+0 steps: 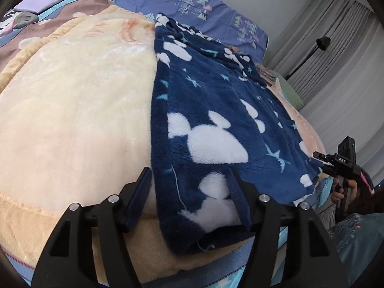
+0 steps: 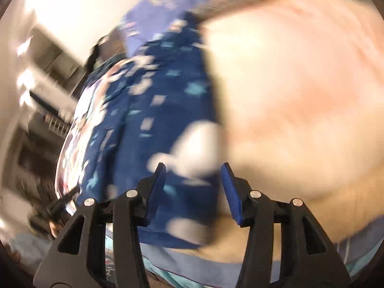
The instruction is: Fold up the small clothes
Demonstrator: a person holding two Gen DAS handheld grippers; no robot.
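A small navy fleece garment with white mouse shapes and light-blue stars lies spread on a cream blanket. My left gripper is open, its jaws straddling the garment's near left corner. In the left wrist view my right gripper reaches in from the right at the garment's near right edge. The right wrist view is motion-blurred: my right gripper is open above the near end of the garment, with the cream blanket to the right.
A blue pillow with tree prints lies at the head of the bed. Folded clothes sit at the far left. Grey curtains and a black lamp stand on the right. Shelving shows blurred at the left.
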